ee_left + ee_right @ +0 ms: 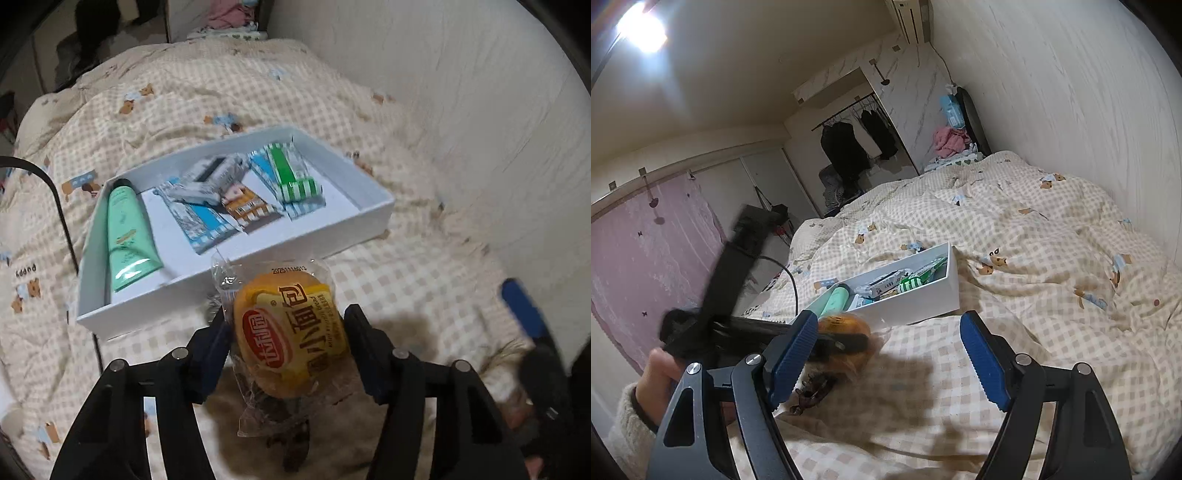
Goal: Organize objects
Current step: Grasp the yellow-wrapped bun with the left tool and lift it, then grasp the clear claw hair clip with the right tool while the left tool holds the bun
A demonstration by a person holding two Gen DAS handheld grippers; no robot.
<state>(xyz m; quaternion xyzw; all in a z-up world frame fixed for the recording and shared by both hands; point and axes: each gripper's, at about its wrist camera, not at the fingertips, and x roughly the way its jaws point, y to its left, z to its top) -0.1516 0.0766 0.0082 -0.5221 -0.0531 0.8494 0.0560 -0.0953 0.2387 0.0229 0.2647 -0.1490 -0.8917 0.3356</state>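
My left gripper (286, 317) is shut on a wrapped yellow bread bun (290, 332) and holds it just in front of a white tray (373, 214) on the bed. The tray holds a green tube (127, 236) and several snack packets (236, 195). In the right wrist view the bun (846, 332) shows low at the left with the left gripper on it, in front of the tray (916, 302). My right gripper (888, 350) is open and empty above the quilt, to the right of the bun.
A checked quilt (1034, 236) with bear prints covers the bed. A wall (461, 92) runs along the right side. A black cable (55, 199) lies left of the tray. Clothes (949, 140) are piled at the far end of the bed.
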